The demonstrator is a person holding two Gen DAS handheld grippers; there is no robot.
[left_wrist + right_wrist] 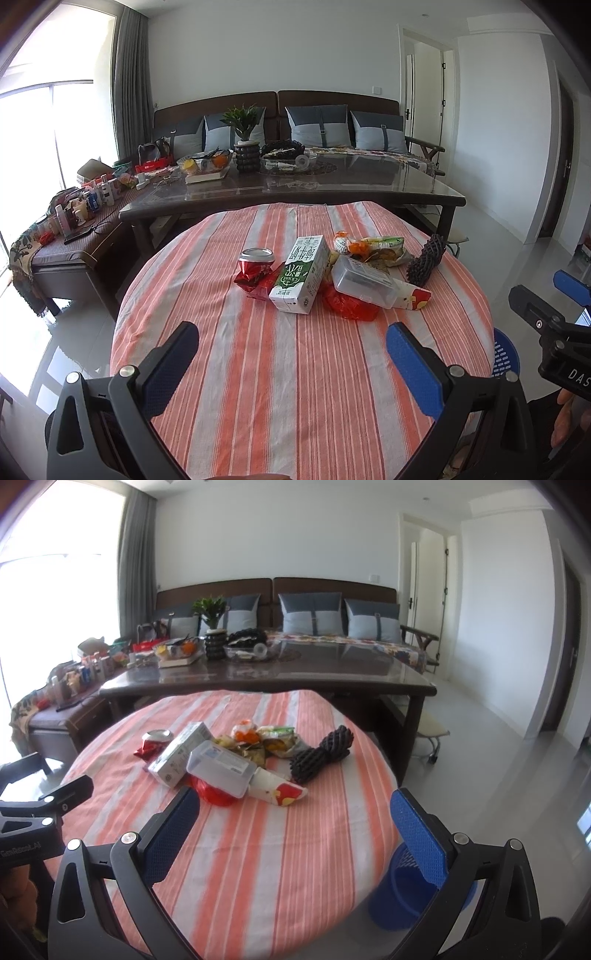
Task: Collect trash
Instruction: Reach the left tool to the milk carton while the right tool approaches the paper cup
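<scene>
A pile of trash lies mid-table on the striped round table [295,387]: a crushed red can [255,260], a green-white milk carton [301,273], a clear plastic box [364,282], a red wrapper [351,306], snack wrappers [380,247] and black foam netting [424,260]. My left gripper [291,339] is open and empty, short of the pile. In the right wrist view the can [155,740], carton [181,753], box [221,771] and netting [321,753] show. My right gripper [295,808] is open and empty. A blue trash bin [406,897] stands on the floor by the table's right edge.
A dark glass-topped coffee table [332,184] with a plant, bowls and clutter stands behind the round table. A sofa with cushions [317,125] is at the back. A side bench [74,229] with bottles is at left. The other gripper's body [554,332] shows at right.
</scene>
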